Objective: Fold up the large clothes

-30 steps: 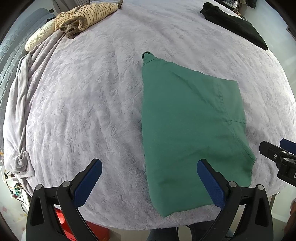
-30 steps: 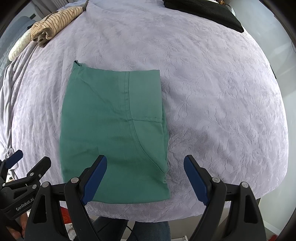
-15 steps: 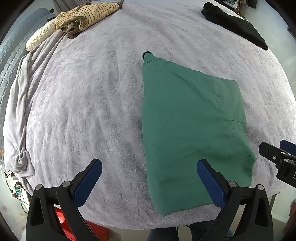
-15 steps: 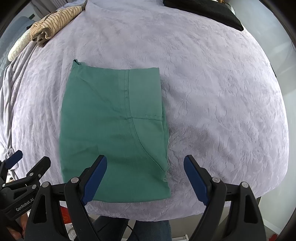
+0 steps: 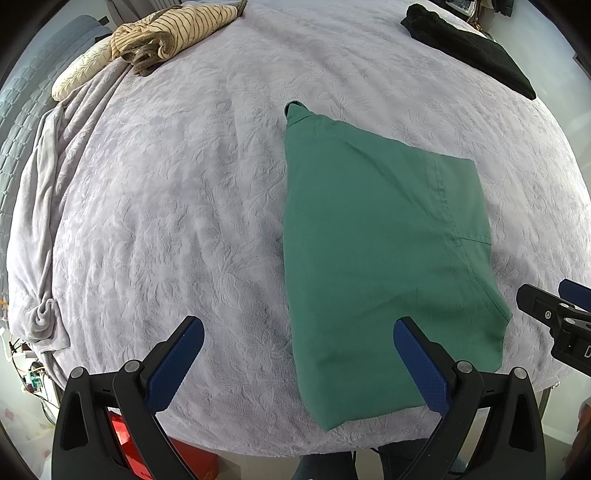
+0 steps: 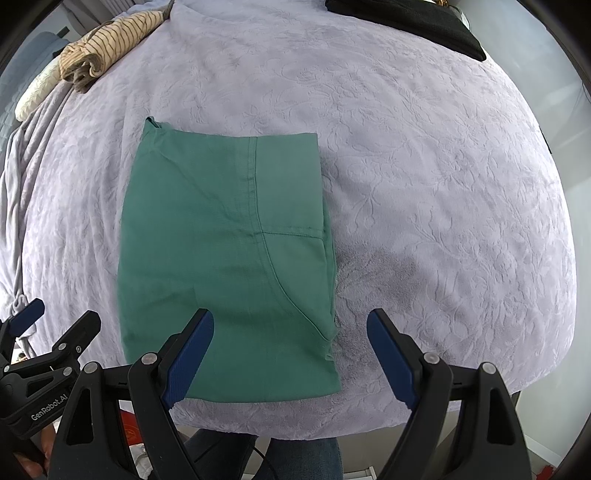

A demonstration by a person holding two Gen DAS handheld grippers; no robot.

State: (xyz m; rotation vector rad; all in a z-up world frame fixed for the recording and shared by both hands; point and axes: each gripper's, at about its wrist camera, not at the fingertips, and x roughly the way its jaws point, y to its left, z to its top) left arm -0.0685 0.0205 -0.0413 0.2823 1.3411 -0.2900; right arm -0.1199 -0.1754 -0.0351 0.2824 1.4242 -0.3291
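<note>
A green garment [image 5: 384, 258] [image 6: 229, 258] lies folded into a flat rectangle on the lilac bedspread [image 5: 177, 206] [image 6: 443, 192], near the front edge. Its seams show on top. My left gripper [image 5: 295, 365] hangs above the spread with jaws wide open and nothing between them; its right finger is over the garment's near left corner. My right gripper [image 6: 288, 358] is open too and empty, held over the garment's near right corner. Each gripper shows at the side of the other's view.
A striped beige garment [image 5: 173, 33] [image 6: 107, 48] is bunched at the far left beside a pale pillow [image 5: 81, 77]. A black folded garment [image 5: 469, 48] [image 6: 406, 18] lies at the far right. A red box [image 5: 125, 435] sits on the floor below the bed's front edge.
</note>
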